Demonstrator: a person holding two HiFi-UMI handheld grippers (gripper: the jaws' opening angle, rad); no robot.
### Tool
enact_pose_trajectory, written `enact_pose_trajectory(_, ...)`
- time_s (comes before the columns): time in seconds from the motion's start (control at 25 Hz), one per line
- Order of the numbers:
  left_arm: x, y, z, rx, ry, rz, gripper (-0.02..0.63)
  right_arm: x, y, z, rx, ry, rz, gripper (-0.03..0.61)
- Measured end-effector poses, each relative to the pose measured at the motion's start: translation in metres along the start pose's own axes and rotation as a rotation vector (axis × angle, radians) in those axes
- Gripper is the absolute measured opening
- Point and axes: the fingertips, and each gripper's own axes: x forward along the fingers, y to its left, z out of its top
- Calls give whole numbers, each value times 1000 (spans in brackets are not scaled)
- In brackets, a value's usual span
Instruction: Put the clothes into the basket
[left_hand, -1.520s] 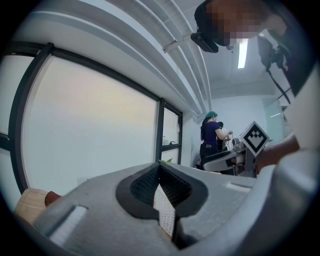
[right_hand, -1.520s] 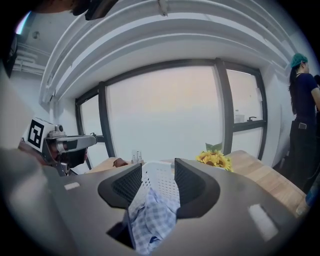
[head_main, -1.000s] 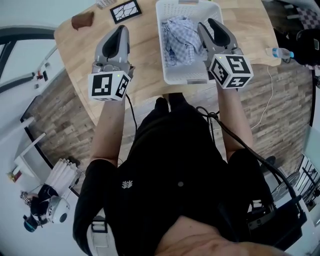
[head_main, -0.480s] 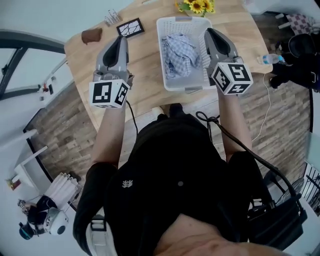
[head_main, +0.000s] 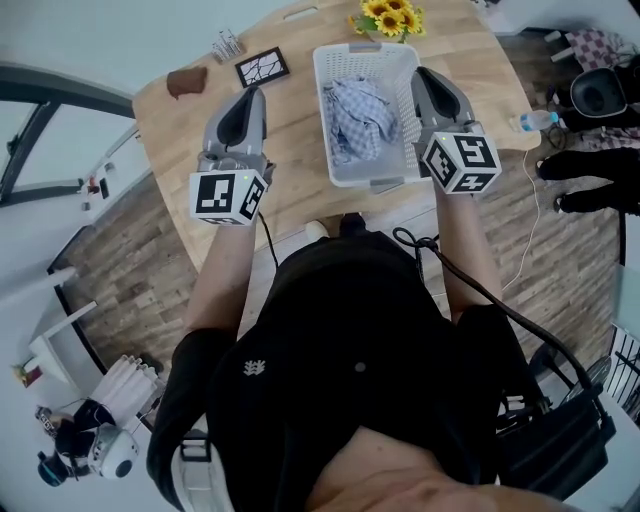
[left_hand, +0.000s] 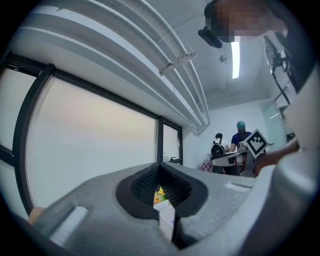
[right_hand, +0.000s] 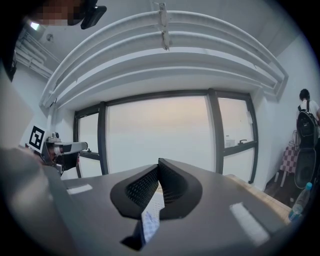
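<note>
In the white basket (head_main: 370, 170) on the table (head_main: 295, 130), crumpled blue-and-white checked clothes (head_main: 358, 118)

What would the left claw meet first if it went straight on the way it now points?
The way looks free. The left claw seems to point level above the table, and its own view shows only open room up to the window. Depth is unclear, so this is a guess.

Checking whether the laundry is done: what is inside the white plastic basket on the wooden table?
A crumpled blue-and-white checked cloth lies inside the white plastic basket. Anything beneath it is covered, as is most of the basket's floor.
</note>
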Motion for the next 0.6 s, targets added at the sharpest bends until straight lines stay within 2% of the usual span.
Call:
enact_pose_trajectory(0.16, -1, 5, 10, 34, -11, 4, -2, -1, 3, 2, -3, 1, 2, -5)
enact_pose_trajectory(0.6, 3, 21, 19, 27, -28, 0, -2, 16, 13, 13, -20, -10, 3, -5)
